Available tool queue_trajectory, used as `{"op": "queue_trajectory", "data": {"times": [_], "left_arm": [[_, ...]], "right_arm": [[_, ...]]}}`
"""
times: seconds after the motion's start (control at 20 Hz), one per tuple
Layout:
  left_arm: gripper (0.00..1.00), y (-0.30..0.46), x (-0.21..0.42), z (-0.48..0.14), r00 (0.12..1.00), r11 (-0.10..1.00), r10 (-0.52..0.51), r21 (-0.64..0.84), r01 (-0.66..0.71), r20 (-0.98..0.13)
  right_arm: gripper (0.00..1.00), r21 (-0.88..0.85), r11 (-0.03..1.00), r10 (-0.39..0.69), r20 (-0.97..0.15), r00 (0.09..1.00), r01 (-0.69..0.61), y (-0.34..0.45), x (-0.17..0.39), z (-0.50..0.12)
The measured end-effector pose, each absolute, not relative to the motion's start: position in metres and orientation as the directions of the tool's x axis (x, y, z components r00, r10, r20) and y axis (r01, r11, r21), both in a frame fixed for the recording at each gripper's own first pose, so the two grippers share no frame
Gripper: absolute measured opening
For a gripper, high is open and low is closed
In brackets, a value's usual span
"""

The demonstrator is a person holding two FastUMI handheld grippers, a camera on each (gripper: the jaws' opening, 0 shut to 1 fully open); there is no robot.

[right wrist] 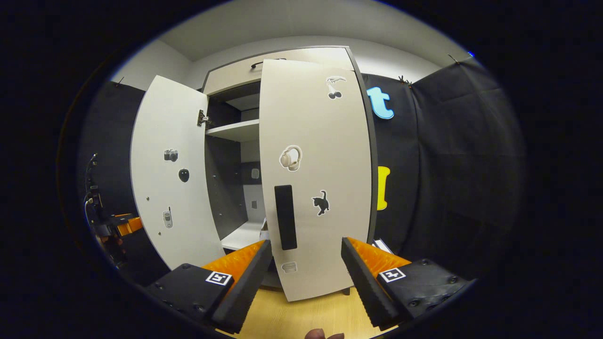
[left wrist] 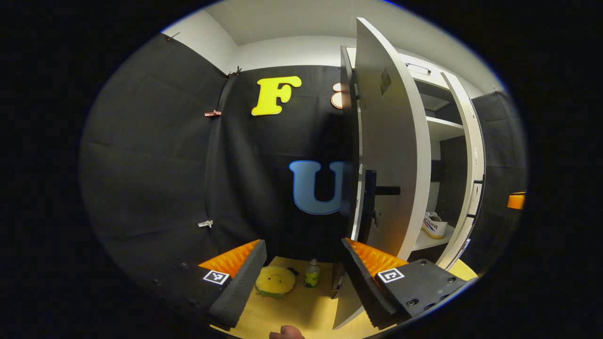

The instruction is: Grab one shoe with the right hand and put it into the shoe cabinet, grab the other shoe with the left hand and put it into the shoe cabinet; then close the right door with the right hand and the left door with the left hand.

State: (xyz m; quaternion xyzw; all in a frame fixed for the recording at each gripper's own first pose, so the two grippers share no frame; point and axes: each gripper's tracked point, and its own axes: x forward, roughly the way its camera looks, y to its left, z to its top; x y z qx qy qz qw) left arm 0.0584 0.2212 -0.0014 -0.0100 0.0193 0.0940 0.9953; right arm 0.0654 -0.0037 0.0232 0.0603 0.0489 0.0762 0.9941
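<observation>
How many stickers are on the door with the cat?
4 on the right door: cherries at the top, headphones in the middle, the cat lower right, and a pale one near the bottom. None seem hidden.

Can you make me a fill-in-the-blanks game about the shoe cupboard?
1. Both grippers are empty and ____.
2. The white shoe sits on a ____ inside the shoe cabinet.
3. The sticker beside the right door's black handle is a black ____.
4. The left door stands wide ____.

Missing words: open; shelf; cat; open
</observation>
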Motion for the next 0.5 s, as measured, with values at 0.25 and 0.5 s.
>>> {"op": "queue_trajectory", "data": {"times": [0.25,0.5], "left_arm": [[0.92,0.201,0.061,-0.001,0.990,0.990,0.138,-0.023,-0.139,-0.031],[0.94,0.138,0.064,0.000,0.998,0.999,0.052,-0.004,-0.052,-0.029]], "right_arm": [[0.97,0.130,0.982,0.147,-0.078,0.986,-0.136,-0.014,0.062,0.028],[0.97,0.148,0.979,0.152,-0.068,0.986,-0.141,-0.024,0.062,0.031]]}}
